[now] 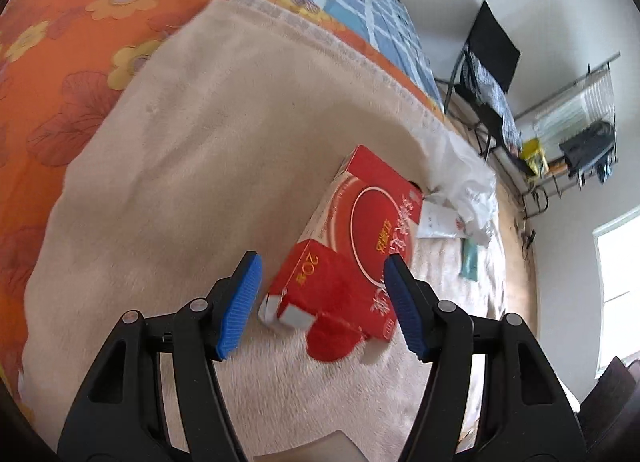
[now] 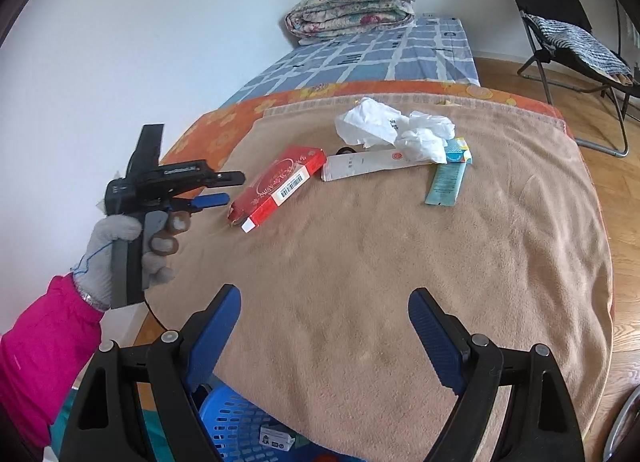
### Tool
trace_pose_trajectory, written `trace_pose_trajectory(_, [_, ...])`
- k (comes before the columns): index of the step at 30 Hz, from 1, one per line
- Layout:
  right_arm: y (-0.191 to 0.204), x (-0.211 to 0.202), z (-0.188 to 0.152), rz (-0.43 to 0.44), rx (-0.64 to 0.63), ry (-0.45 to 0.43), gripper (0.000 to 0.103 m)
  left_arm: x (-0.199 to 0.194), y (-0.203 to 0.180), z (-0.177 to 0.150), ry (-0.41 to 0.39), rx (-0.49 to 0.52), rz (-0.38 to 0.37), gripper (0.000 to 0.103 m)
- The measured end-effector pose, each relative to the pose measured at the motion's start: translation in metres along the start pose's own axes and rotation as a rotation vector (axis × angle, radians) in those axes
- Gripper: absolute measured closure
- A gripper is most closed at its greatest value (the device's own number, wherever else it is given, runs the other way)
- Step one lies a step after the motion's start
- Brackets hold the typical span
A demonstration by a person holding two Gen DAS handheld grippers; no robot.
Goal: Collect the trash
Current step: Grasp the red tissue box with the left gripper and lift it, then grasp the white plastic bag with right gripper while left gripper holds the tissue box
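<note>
Blue-padded fingers of my left gripper (image 1: 320, 302) fill the bottom of the left wrist view, spread apart with nothing pinched, and the near end of the red carton (image 1: 352, 250) lies between and just beyond their tips on the beige blanket (image 1: 200, 141). From the right wrist view the same carton (image 2: 280, 185) rests flat, just ahead of that gripper (image 2: 222, 187), its near end flap torn open. My right gripper (image 2: 324, 326) hangs over bare blanket with its jaws wide and empty, well apart from any trash.

I judge the carton to be thin card, light and probably empty, so it will crush if I squeeze hard across its broad face. The glossy print looks slick. My best hold seems to be across the narrow width near the open end, pads on the two long side edges where folds stiffen it.

Further back lie a crumpled white bag (image 2: 396, 127), a flat white packet (image 2: 364, 165) and a teal sachet (image 2: 446, 181): all soft and light. A blue basket (image 2: 236, 422) sits below the bed's near edge, likely the drop point.
</note>
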State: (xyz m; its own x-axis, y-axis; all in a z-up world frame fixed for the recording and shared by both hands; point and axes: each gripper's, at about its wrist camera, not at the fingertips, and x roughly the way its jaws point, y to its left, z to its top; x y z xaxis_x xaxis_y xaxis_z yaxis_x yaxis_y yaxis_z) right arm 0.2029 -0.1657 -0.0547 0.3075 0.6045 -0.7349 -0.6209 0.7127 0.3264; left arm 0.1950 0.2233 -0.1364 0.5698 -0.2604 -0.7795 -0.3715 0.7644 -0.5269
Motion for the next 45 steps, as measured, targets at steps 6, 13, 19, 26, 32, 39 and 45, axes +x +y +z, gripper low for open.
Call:
trace_pose_trajectory(6, [-0.011,0.007,0.003,-0.004,0.025,0.01,0.015,0.028,-0.005,0.004,0.046,0.065,0.035,0.031])
trace_pose_trajectory(13, [-0.012,0.012,0.005,0.001,0.043,0.016,0.015,0.039,-0.04,-0.005,0.017,0.236,0.097,0.029])
trace_pose_trajectory(19, [-0.013,0.011,0.006,-0.002,0.051,0.009,0.015,0.047,-0.077,-0.027,-0.034,0.421,0.204,0.042])
trace_pose_trajectory(26, [-0.02,0.006,0.007,-0.013,0.068,-0.003,0.015,0.027,-0.101,-0.034,-0.1,0.483,0.182,0.069])
trace_pose_trajectory(32, [-0.028,0.003,0.011,-0.02,0.099,-0.014,0.015,0.024,-0.128,-0.041,-0.096,0.535,0.122,0.075])
trace_pose_trajectory(39, [-0.042,0.004,0.019,-0.01,0.139,-0.033,0.015,0.049,-0.143,-0.045,-0.039,0.521,0.082,0.075])
trace_pose_trajectory(45, [-0.055,0.012,0.042,-0.008,0.142,-0.077,0.021,0.057,-0.144,-0.043,-0.051,0.499,0.099,0.08])
